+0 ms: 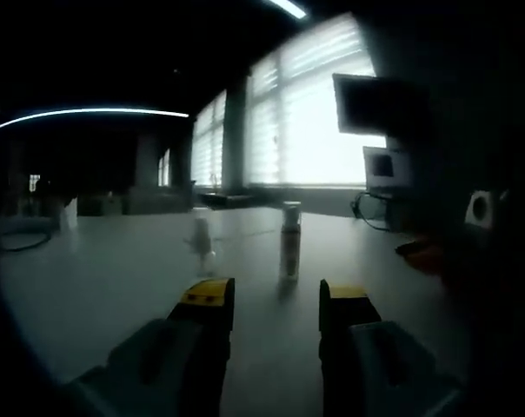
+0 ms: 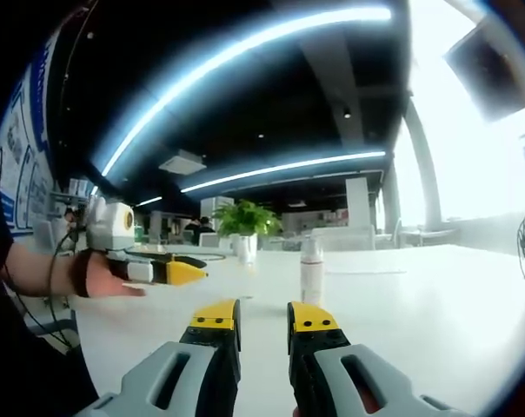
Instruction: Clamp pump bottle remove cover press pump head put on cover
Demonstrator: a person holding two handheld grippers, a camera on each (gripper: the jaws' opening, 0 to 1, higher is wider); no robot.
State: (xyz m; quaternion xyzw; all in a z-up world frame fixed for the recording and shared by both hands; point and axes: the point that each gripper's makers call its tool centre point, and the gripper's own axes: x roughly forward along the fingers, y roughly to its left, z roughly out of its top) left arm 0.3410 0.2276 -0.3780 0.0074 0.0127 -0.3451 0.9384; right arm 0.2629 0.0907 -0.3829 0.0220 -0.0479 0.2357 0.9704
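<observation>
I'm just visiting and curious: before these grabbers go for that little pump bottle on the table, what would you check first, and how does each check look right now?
1. Pump bottle upright on the table: ok.
2. Cover on the bottle: looks on in the right gripper view; cannot tell for sure.
3. Left gripper open and holding nothing: ok.
4. Right gripper open wide enough for the bottle: not ok, its fingers stand close together.
5. Bottle lined up ahead of the left gripper: ok, slightly off-centre.
6. Grip made: not ok, neither gripper touches the bottle.
</observation>
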